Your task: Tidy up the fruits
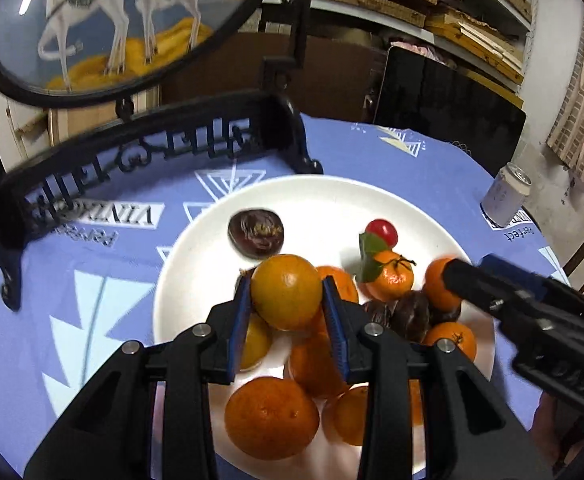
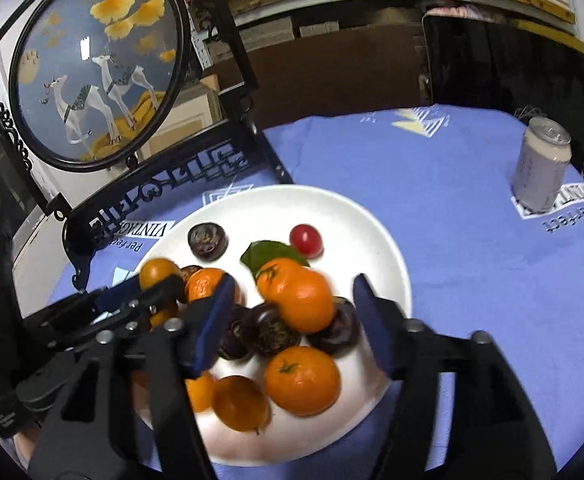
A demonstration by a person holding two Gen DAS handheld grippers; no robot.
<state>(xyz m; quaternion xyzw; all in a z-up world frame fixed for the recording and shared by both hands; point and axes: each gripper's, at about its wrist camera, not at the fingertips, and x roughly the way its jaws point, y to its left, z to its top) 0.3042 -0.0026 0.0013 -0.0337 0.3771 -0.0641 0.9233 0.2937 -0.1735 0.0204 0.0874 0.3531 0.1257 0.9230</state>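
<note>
My left gripper (image 1: 286, 302) pinches a yellow-orange citrus (image 1: 286, 291) between its blue pads (image 1: 239, 312), held just above the heap of mandarins on the white plate (image 1: 332, 200). My right gripper (image 2: 292, 312) hangs with fingers spread wide over the same plate — an orange mandarin (image 2: 306, 300) sits between them, untouched, atop dark chestnut-like fruits (image 2: 270, 330). A cherry tomato (image 2: 306, 240) lies at the far side. The plate rests on a blue tablecloth (image 2: 432, 220), a drink can (image 2: 540, 164) well apart.
</note>
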